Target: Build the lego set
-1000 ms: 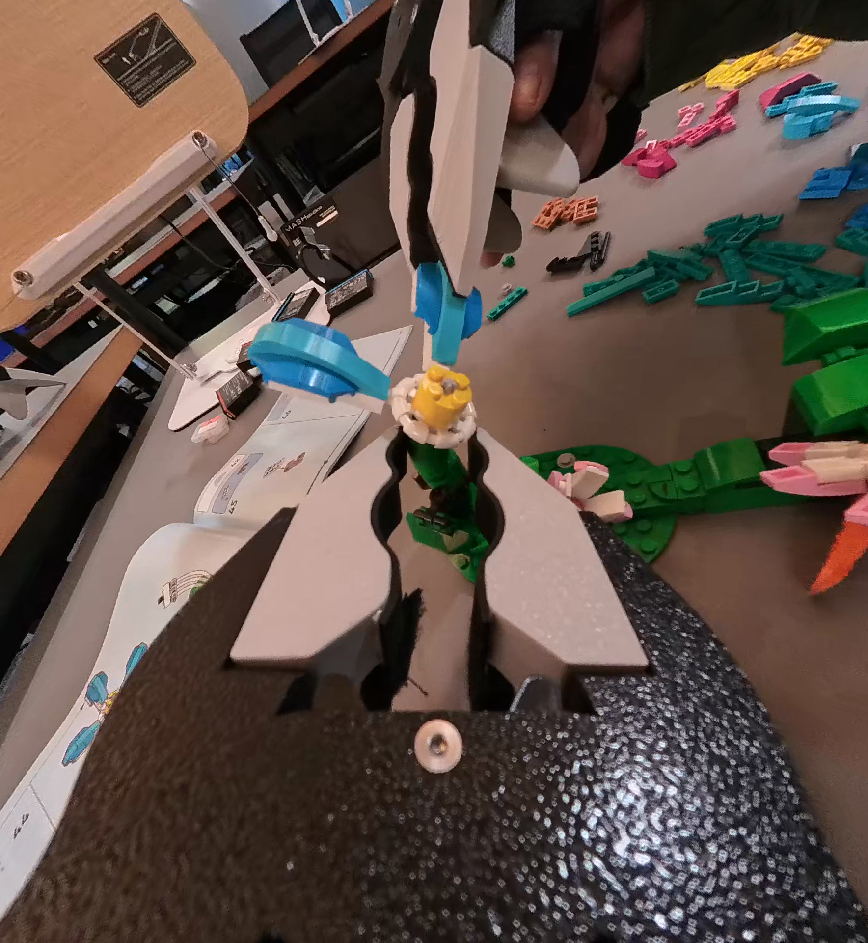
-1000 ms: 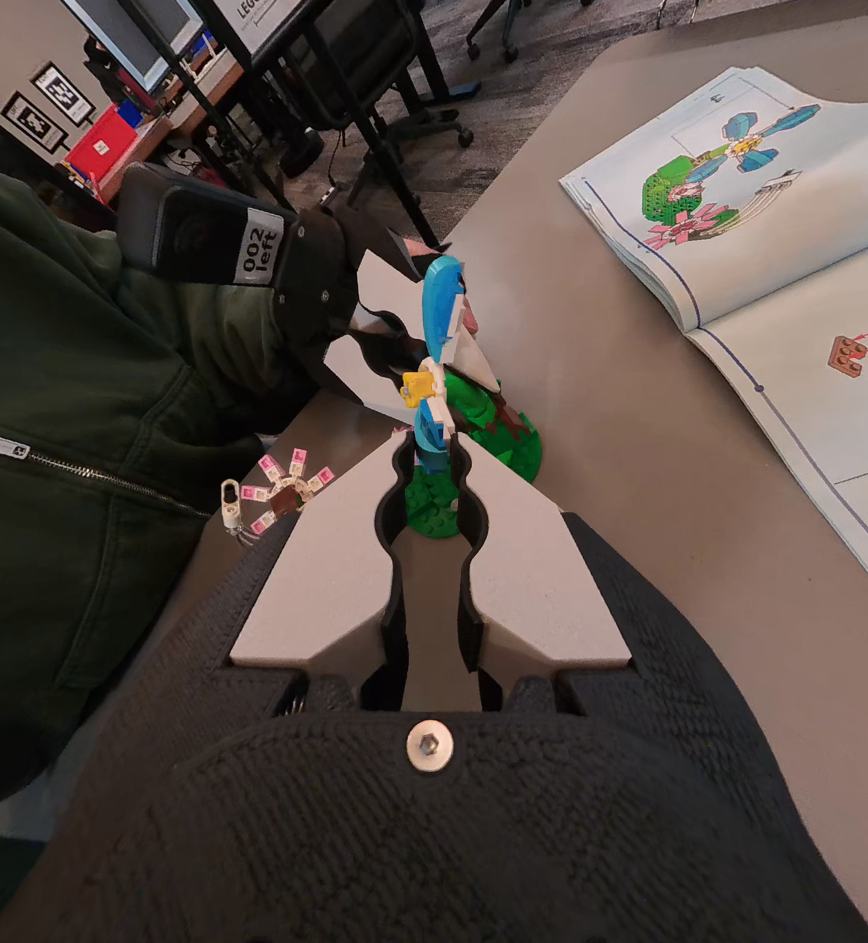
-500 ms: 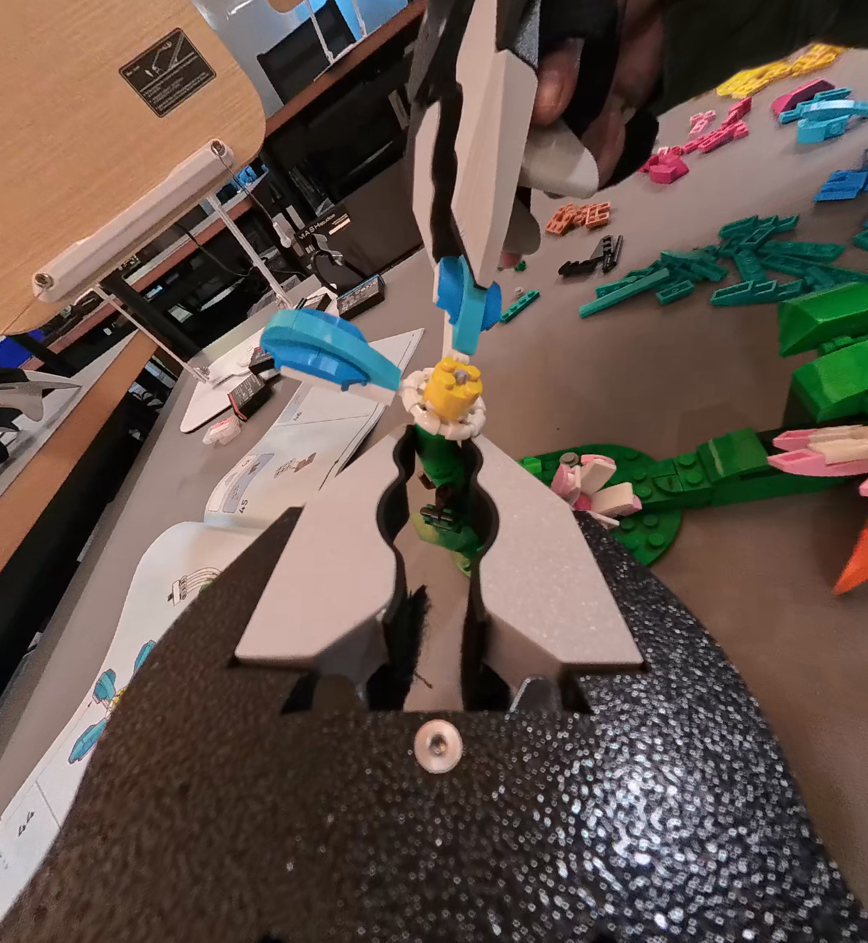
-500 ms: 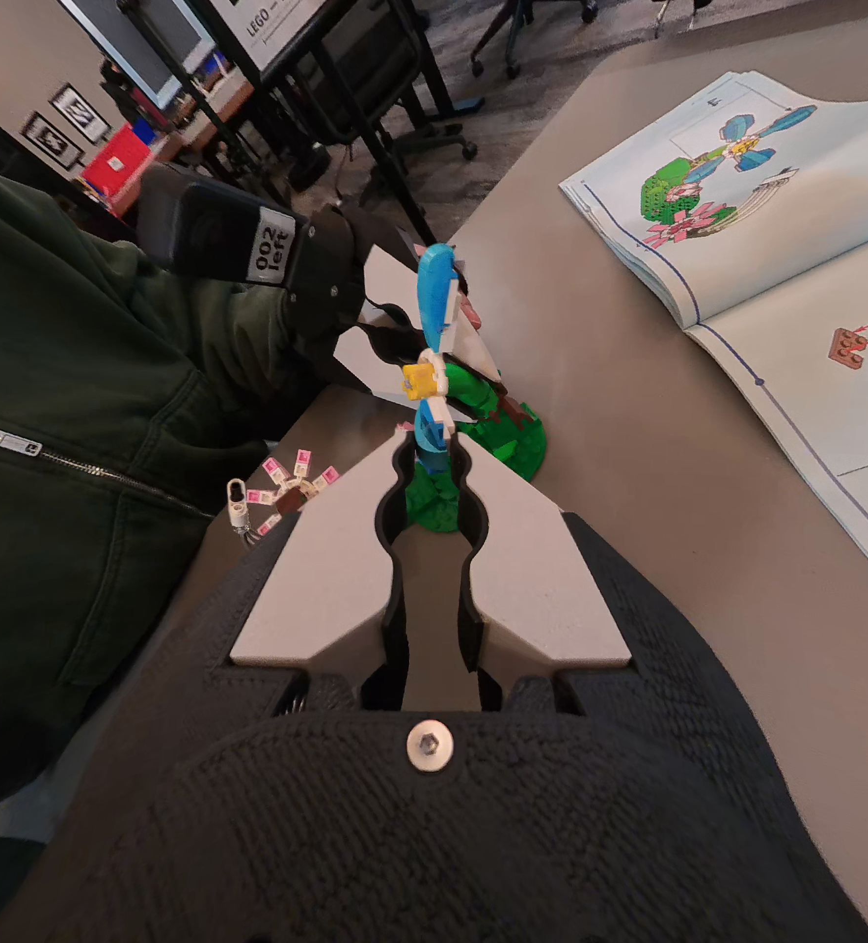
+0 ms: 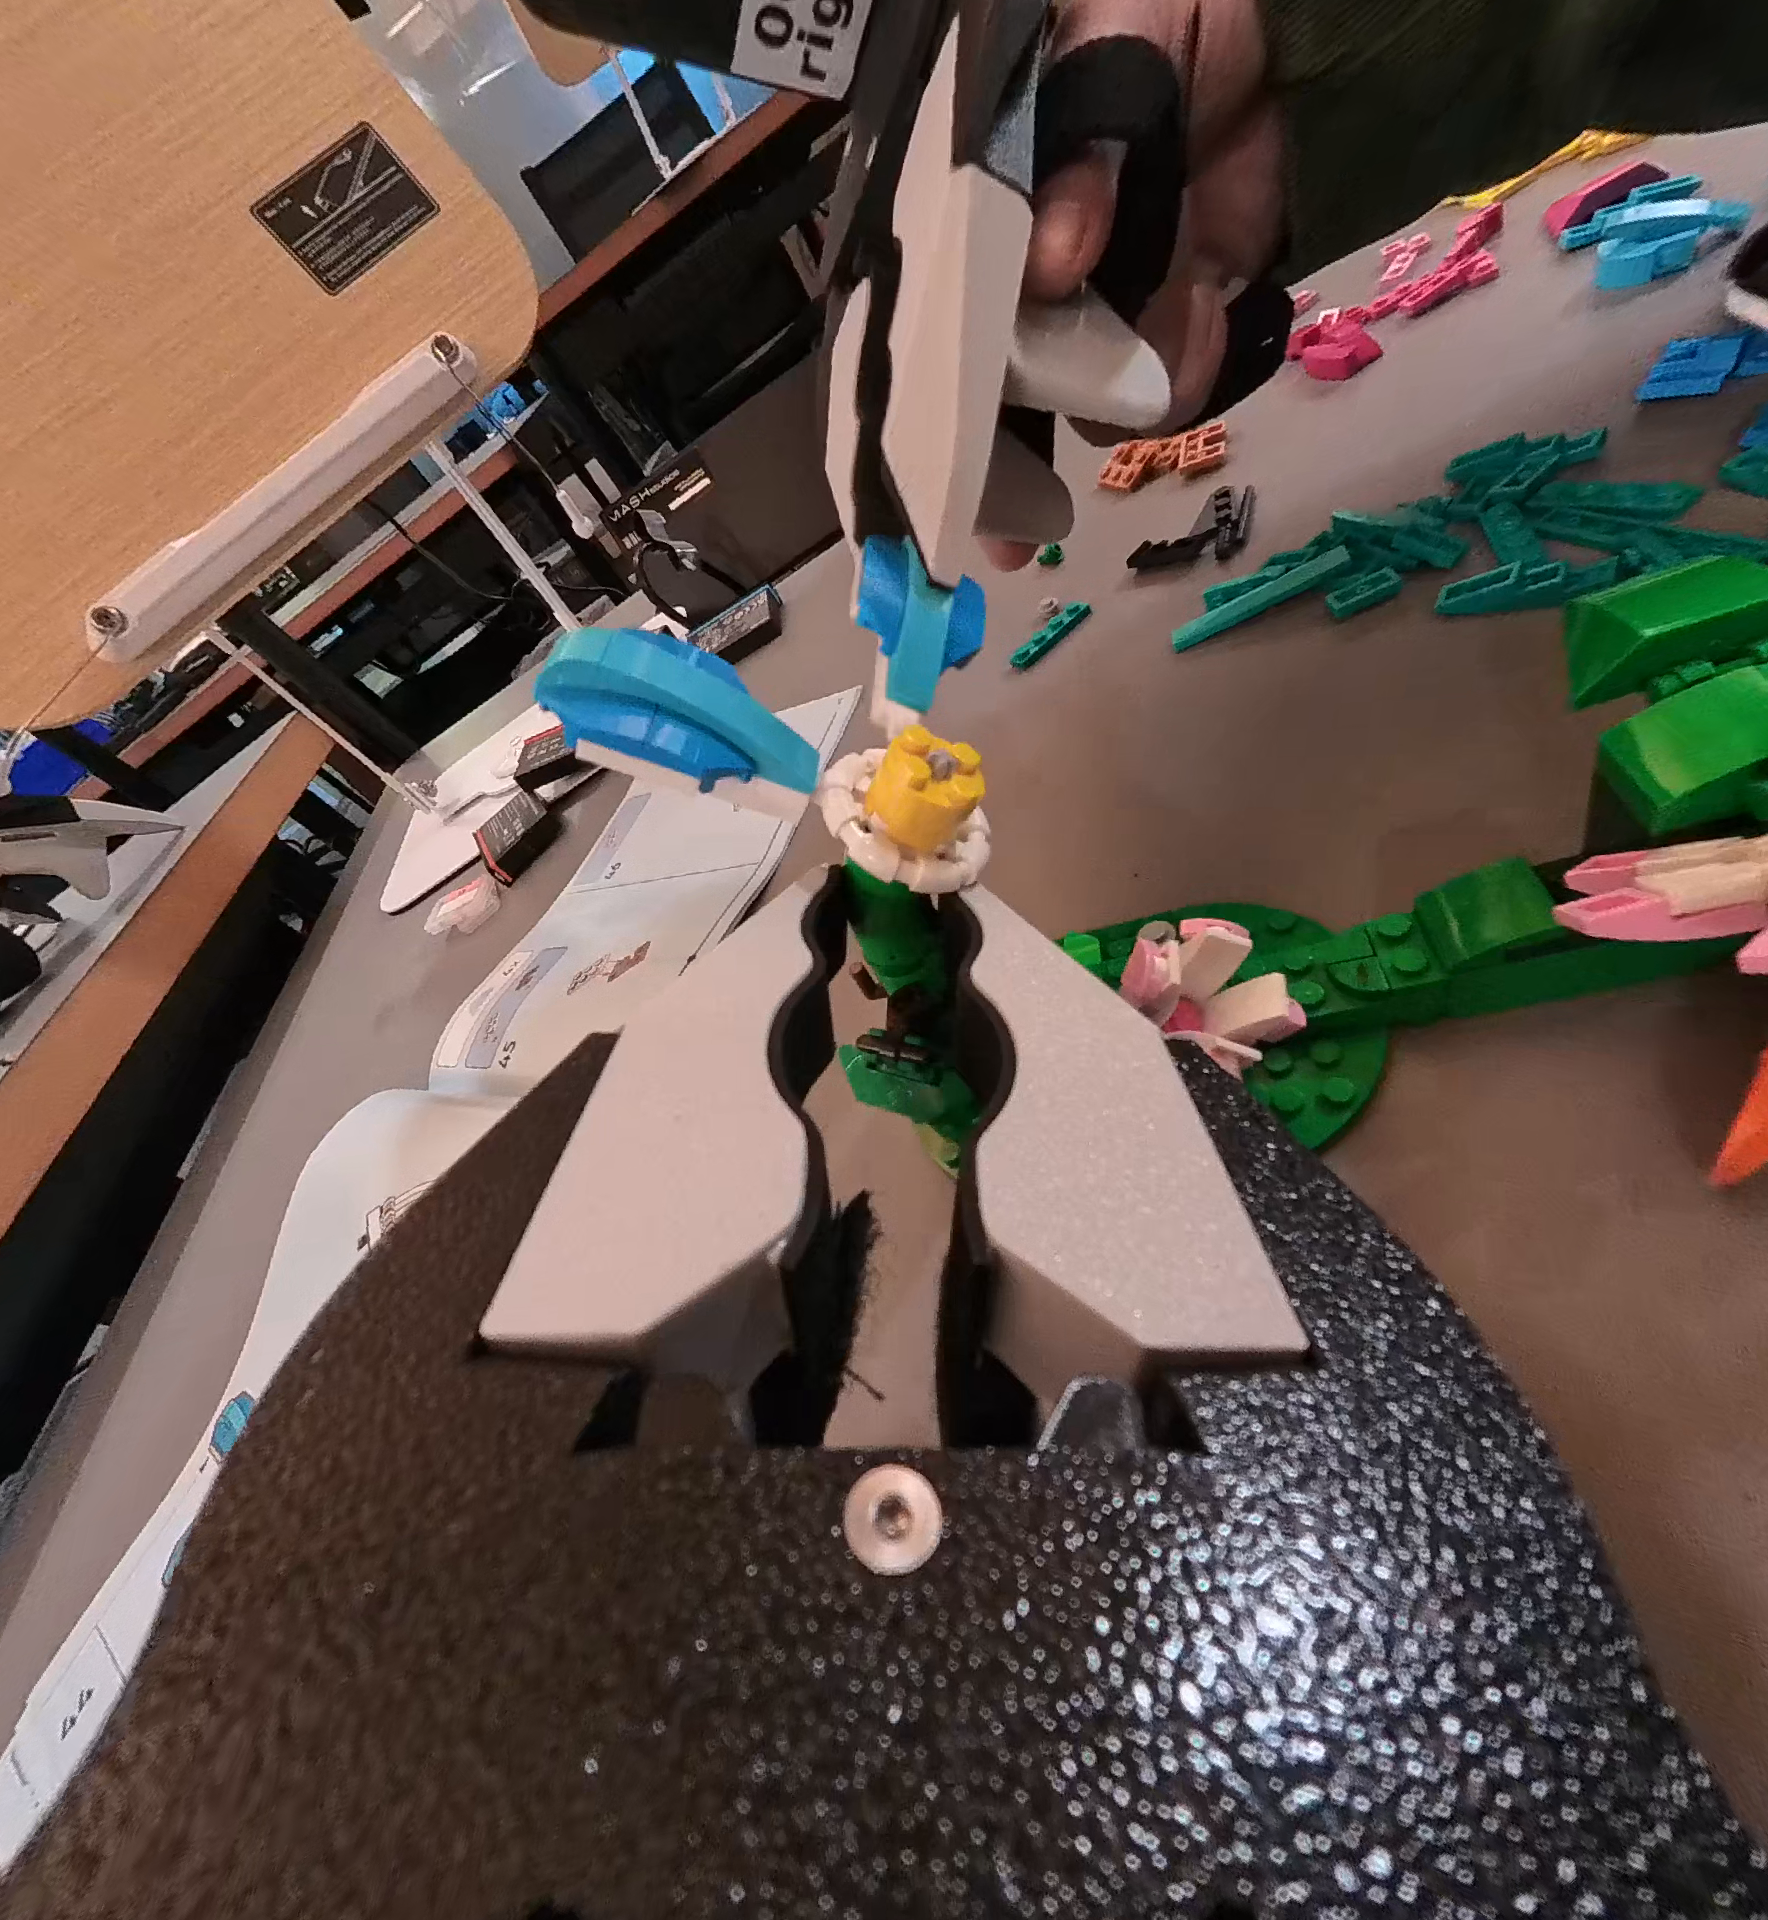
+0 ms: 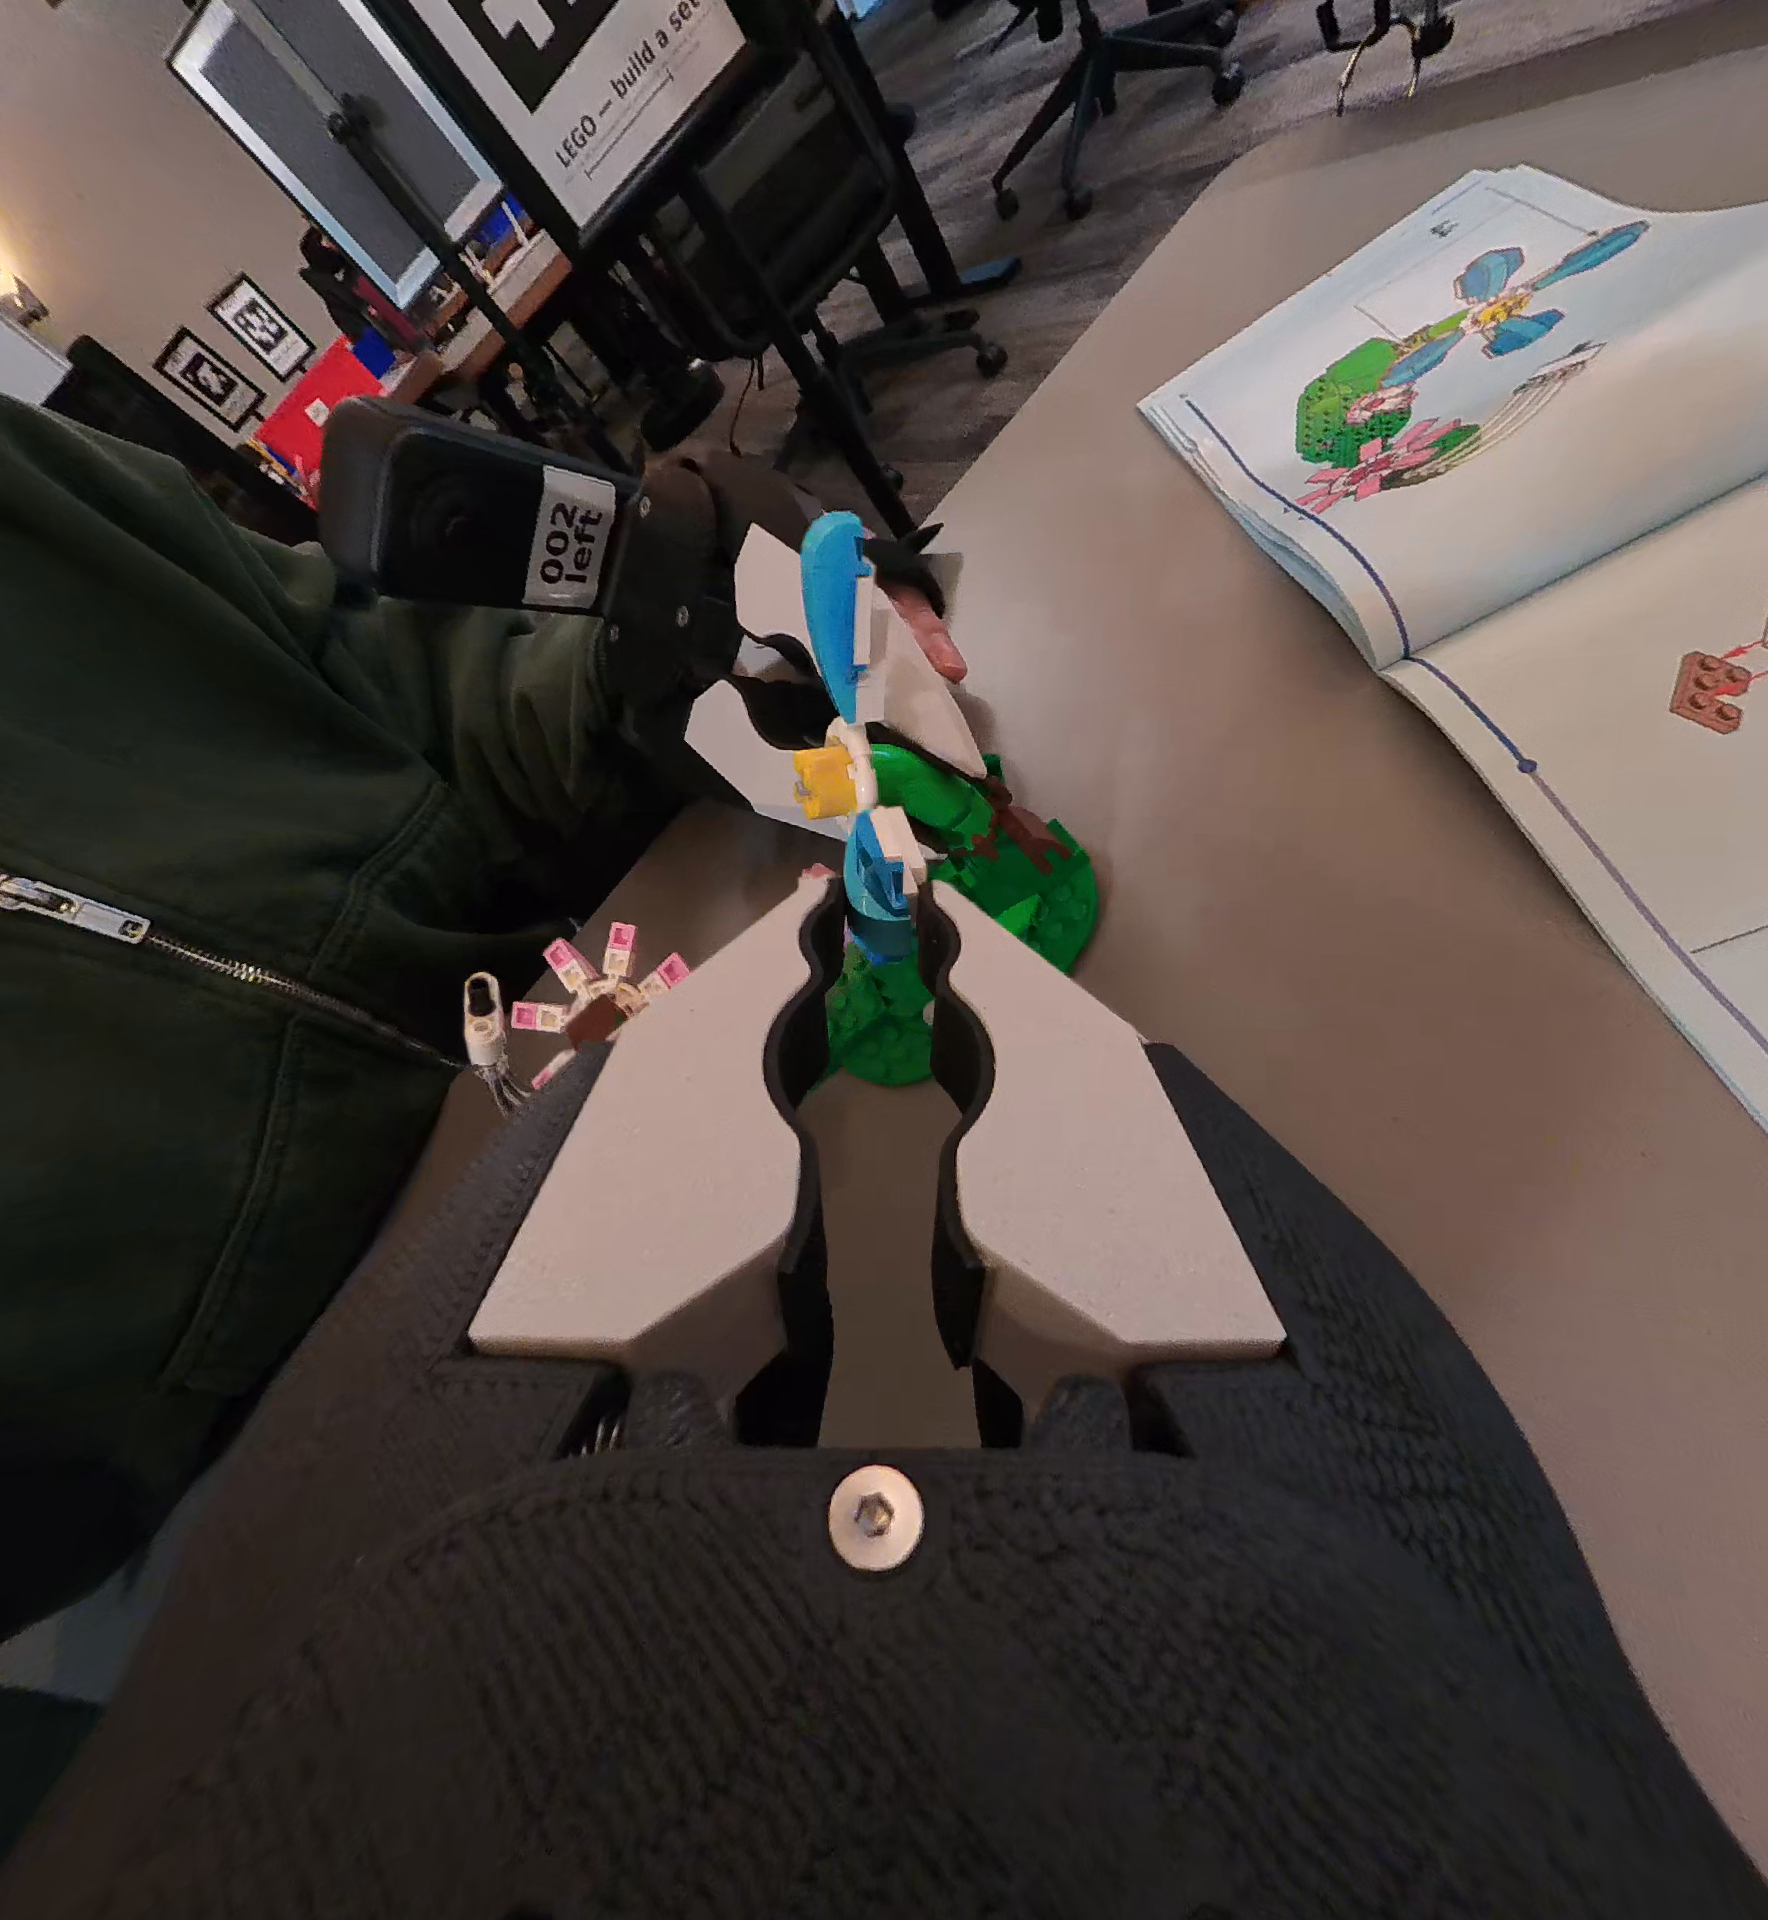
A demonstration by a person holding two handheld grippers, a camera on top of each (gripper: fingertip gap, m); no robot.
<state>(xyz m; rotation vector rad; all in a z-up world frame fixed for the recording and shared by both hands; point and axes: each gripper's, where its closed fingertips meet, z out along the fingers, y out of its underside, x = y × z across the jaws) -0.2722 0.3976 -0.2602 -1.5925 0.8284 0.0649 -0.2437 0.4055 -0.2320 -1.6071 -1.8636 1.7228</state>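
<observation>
Blue is the colour that matters here: a small blue petal [image 5: 916,634] is pinched at the tips of the right gripper [image 6: 878,906], its white stub end pointing out past the jaws toward the flower head [image 5: 911,816]. In the left wrist view the stub hangs just above and slightly beyond the yellow centre [image 5: 927,795], close to the white ring [image 5: 864,836] but, as far as I can tell, not seated on it. The petal's long axis runs roughly in line with the right fingers, so it aims almost straight down at the ring.

The left gripper [image 5: 895,914] has its jaws closed around the green stem [image 5: 895,930] just below the ring, holding the flower out ahead of its tips. A first petal [image 5: 667,717] already sticks out from the ring, up and to the left of those jaws.

The right gripper is the one that has to travel; the left only braces. I judge the coming push lies along the petal's own axis, into the ring's near edge, and the stem must not twist under it.

The booklet [image 6: 1545,436] lies open to the right of the right jaws.
</observation>
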